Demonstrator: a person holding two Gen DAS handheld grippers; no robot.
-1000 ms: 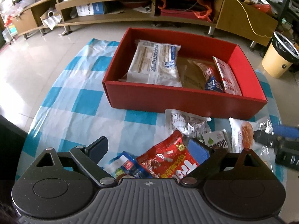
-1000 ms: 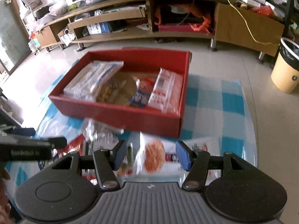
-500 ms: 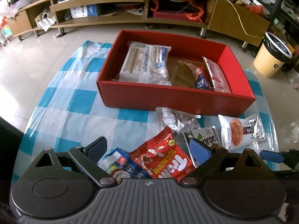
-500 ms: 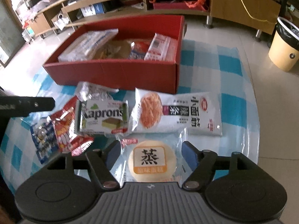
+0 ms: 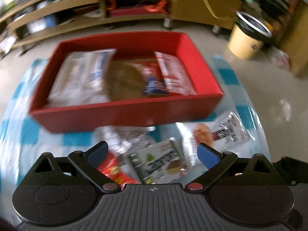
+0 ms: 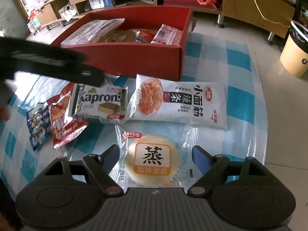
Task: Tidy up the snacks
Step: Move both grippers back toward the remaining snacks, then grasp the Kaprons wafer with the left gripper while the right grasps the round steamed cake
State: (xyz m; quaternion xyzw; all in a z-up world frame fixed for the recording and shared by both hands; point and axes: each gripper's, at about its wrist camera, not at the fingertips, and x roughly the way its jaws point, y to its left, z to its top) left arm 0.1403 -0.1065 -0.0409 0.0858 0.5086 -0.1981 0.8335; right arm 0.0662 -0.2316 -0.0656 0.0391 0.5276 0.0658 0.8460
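A red box (image 5: 125,115) on the blue-checked cloth holds several snack packets. In front of it lie a green-white Kaprons wafer pack (image 6: 100,104), a white spicy-strips bag (image 6: 179,104), a red packet (image 6: 61,115) and a blue packet (image 6: 38,123). My left gripper (image 5: 153,152) hovers over the Kaprons pack (image 5: 161,163), jaws wide and still opening, gripping nothing; this view is blurred. My right gripper (image 6: 156,155) straddles a round cake in a clear wrapper (image 6: 152,159). Its jaws are opening and the pads stand clear of the wrapper.
A yellow waste bin (image 6: 296,53) stands on the floor at the right. Low wooden shelving (image 6: 250,5) runs along the back. The cloth's right edge lies close to the spicy-strips bag. The left gripper's dark body (image 6: 57,63) crosses above the Kaprons pack.
The left gripper swung right, from over the red packet to over the Kaprons pack, and its view blurred. The right gripper dropped toward the cake packet and its jaws spread wider.
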